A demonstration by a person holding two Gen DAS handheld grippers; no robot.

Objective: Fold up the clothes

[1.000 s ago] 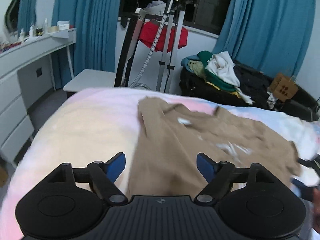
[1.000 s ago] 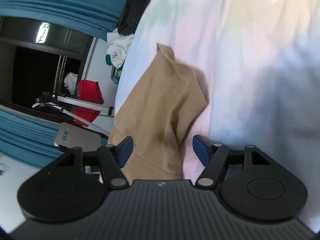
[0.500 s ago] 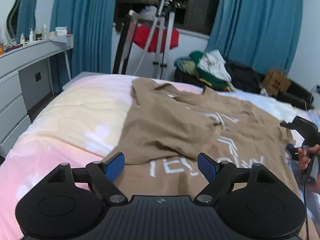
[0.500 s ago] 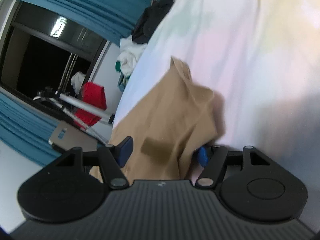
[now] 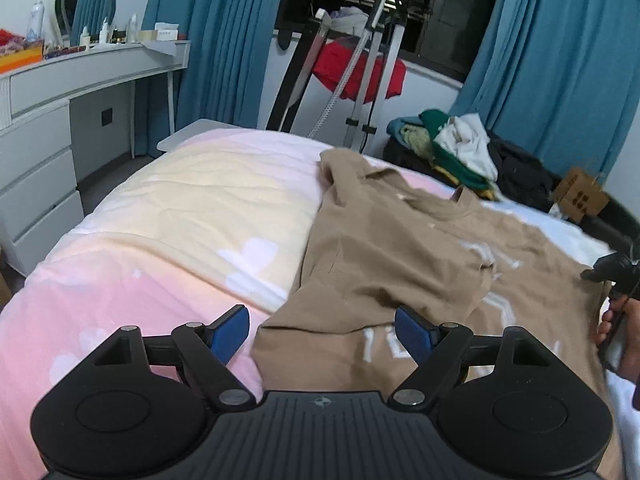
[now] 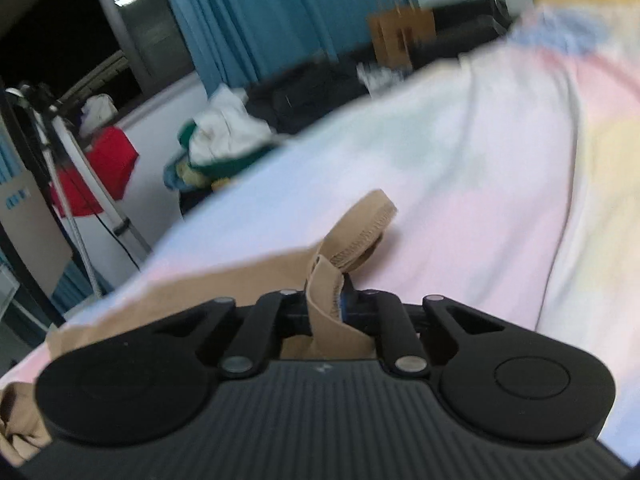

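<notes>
The right gripper [image 6: 326, 304], at bottom centre of the right wrist view, is clamped on a stitched hem of the tan T-shirt [image 6: 352, 236]; the pinched fabric stands up in a loop between the closed jaws and curls toward mid-frame. The left gripper [image 5: 322, 330], at the bottom of the left wrist view, has its blue pads [image 5: 228, 330] spread wide and grips nothing; it hangs just over the near hem of the tan T-shirt [image 5: 400, 248], which lies across the centre and right of that frame on the pastel bedspread [image 5: 180, 220], with one side already flopped over the white lettering.

By the look of it, the job is at the spread-and-square stage: one corner taken, the other not. The next move likely calls for the left gripper to drop onto the near hem edge and close on it, so both corners can be drawn taut before any fold.

Room: the bedspread is bare across the left half of the left wrist view, good space to lay the shirt out. The bed's edge drops off at lower left toward the white dresser [image 5: 36, 152]. Beyond the far edge, at top centre, stand a metal rack [image 5: 368, 64] with a red cloth, and at upper right a pile of clothes [image 5: 452, 140]; pulling far that way risks sliding the shirt off
</notes>
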